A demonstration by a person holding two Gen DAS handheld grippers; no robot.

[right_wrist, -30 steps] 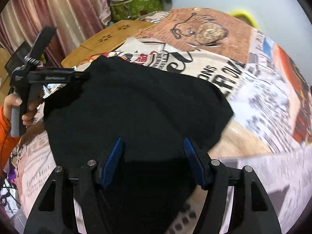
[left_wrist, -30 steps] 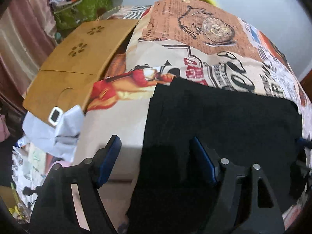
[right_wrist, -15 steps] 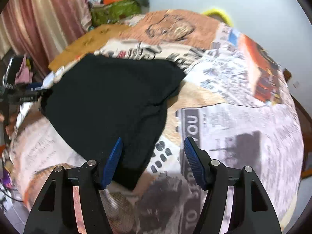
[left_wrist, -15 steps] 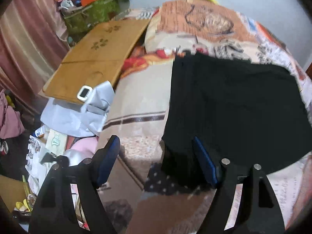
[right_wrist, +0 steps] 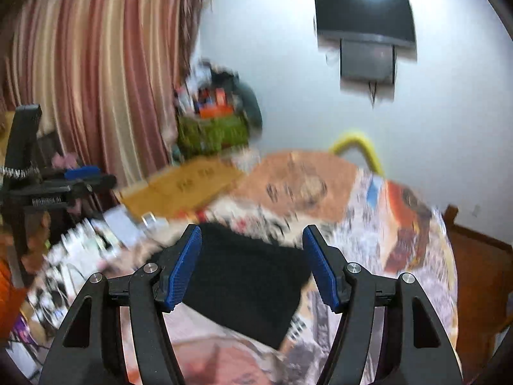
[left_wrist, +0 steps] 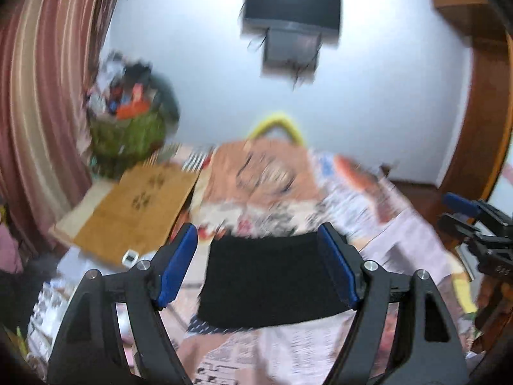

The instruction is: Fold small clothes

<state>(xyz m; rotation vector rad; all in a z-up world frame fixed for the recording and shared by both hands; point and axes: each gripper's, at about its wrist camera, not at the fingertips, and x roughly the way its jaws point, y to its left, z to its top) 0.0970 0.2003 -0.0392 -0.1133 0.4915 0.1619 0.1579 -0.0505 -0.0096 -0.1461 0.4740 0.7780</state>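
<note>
On the newspaper-print bedspread (left_wrist: 275,349) lies the black garment (left_wrist: 272,276), folded into a flat, roughly rectangular block with nothing touching it. From the left wrist view, the left gripper (left_wrist: 258,264) hangs above and short of the cloth, its blue-padded fingers spread wide with nothing between them; the garment shows through the gap. The right gripper (right_wrist: 253,264) is likewise spread and holds nothing, with the same black garment (right_wrist: 247,285) seen between its pads, one corner pointing toward the camera. Each tool also appears in the other's picture: the right one at the far right edge of the left view, the left one at the far left of the right view. Both pictures are blurred. Beyond the bed sit a wooden lap tray (left_wrist: 134,208) with paw cut-outs, a striped curtain (right_wrist: 96,80), a green bag (right_wrist: 213,133) heaped with clutter, and a wall-mounted television (right_wrist: 364,16).
</note>
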